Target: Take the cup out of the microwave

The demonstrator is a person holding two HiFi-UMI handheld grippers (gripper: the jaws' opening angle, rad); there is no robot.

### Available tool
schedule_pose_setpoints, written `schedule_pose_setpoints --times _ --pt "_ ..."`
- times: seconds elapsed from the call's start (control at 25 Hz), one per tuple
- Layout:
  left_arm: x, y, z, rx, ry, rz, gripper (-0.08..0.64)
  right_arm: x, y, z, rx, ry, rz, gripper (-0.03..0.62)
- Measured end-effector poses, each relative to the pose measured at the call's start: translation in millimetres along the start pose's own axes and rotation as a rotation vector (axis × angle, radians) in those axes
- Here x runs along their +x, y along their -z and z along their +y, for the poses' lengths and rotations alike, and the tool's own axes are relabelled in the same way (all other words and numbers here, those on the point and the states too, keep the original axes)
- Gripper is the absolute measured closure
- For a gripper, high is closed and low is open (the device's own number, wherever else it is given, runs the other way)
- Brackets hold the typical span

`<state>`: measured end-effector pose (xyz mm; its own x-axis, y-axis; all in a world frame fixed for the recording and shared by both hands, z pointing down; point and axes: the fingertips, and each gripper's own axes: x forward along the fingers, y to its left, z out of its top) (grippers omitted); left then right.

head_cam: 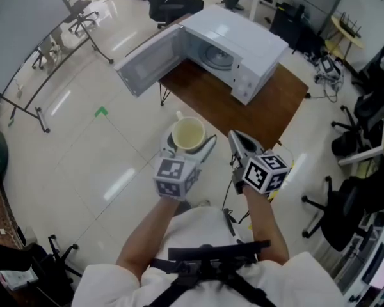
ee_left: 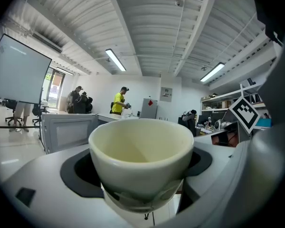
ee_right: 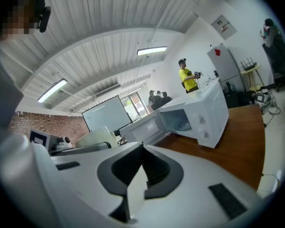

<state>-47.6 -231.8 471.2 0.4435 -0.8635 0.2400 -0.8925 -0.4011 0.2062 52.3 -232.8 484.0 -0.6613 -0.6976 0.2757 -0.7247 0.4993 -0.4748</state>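
A cream cup (head_cam: 188,133) is held upright and empty in my left gripper (head_cam: 187,147), out over the floor short of the table's near edge. In the left gripper view the cup (ee_left: 141,160) fills the space between the jaws, which are shut on it. My right gripper (head_cam: 238,144) hangs beside it to the right with its jaws closed together and nothing between them (ee_right: 135,175). The white microwave (head_cam: 233,50) stands on the brown table (head_cam: 256,104) with its door (head_cam: 148,61) swung wide open to the left and an empty cavity with the glass turntable (head_cam: 217,57).
Office chairs (head_cam: 345,203) stand to the right of the table and another (head_cam: 173,5) behind it. A whiteboard on a wheeled stand (head_cam: 25,37) is at the left. People stand far back in the room (ee_right: 186,77).
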Motion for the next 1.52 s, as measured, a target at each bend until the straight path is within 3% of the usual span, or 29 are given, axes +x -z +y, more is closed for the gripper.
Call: schedule_pose_setpoints --times 0.56,0.88,1.52 --pt "-56 -13 10 0.005 0.045 -0.007 0.101 -13 21 54 0.055 0.036 -0.090 0.589" --pt "-63 -9 6 0.004 0.111 0.016 0.101 -19 24 64 0.036 0.083 -0.092 0.590" --pt "-69 -10 24 -0.015 0.139 0.021 0.101 -4 28 83 0.015 0.106 -0.078 0.591"
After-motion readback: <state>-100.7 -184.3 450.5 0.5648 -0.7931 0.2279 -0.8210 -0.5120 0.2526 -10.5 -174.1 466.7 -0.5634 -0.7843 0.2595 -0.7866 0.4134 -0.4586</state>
